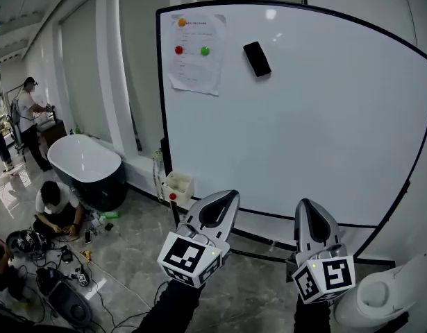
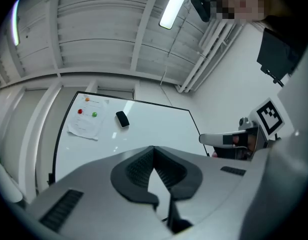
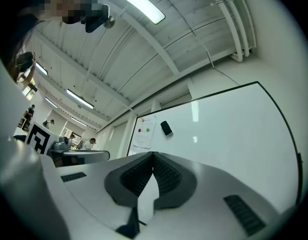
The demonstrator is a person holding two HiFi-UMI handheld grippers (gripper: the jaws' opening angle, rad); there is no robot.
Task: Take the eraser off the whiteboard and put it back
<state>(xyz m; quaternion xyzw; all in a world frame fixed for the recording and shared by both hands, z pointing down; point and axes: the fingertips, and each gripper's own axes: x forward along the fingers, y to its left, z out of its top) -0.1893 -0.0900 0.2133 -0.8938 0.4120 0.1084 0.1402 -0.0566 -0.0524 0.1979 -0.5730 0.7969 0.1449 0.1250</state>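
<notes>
Left gripper [image 1: 229,195] and right gripper [image 1: 307,204]: jaws pressed together, empty, held low while I aim up at whiteboard [image 1: 317,130] | eraser [image 1: 257,58]: clings high on board, probably by magnet, well apart | pickup not yet begun.

No legible text found. Paper sheet [image 1: 194,54], upper left of the whiteboard [image 1: 303,137], carries printed lines too small to read. Square markers [image 1: 187,255], bottom of frame: black-and-white patterns only, no characters.

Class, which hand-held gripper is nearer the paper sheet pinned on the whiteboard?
Left. The left hand-held gripper sits below the paper sheet, slightly to its right. The right hand-held gripper sits below too, but much farther right. Neither touches it.
</notes>
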